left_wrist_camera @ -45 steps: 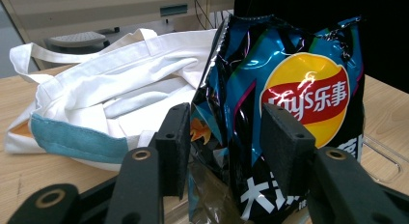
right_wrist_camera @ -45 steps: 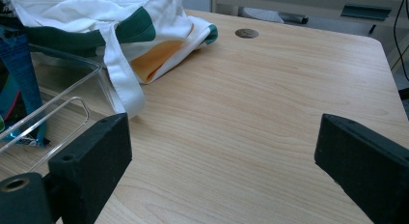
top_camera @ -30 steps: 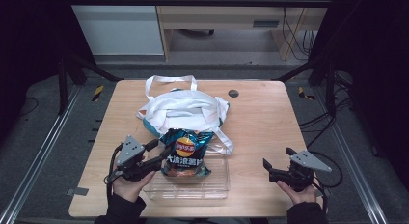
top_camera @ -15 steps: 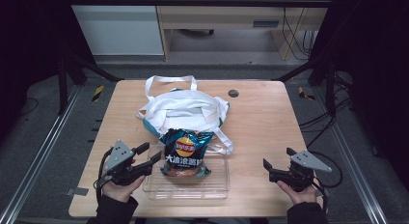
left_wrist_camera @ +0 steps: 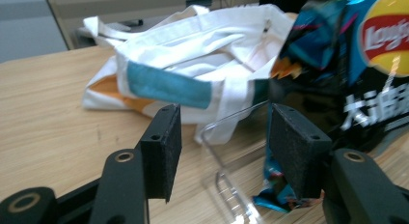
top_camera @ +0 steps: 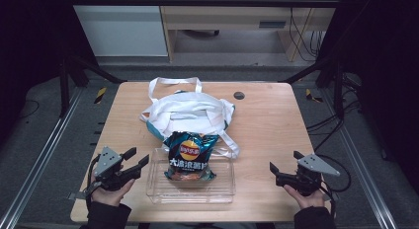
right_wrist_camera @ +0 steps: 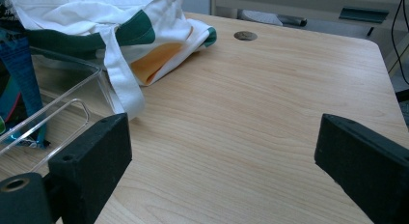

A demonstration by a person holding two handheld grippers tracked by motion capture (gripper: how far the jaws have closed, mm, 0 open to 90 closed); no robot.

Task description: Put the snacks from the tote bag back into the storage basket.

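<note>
— Moved: left gripper (top_camera: 137, 162) is now sitting clear of the chip bag (top_camera: 189, 156), left of the clear tray (top_camera: 190, 194), jaws wide and holding nothing.
— And the bag?
— Leaning upright in that tray, against the tote bag (top_camera: 190, 113). Right gripper (top_camera: 273, 171) is resting apart, jaws wide, nothing between.

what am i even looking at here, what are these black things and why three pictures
A person sits at a wooden table holding a hand-held claw in each hand: the left claw and the right claw. One picture looks down from above; the other two come from small cameras riding on each claw, looking along its black jaws. On the table lie a white cloth tote bag and a clear plastic tray with a bag of chips standing in it. Both claws are open and hold nothing.
</note>
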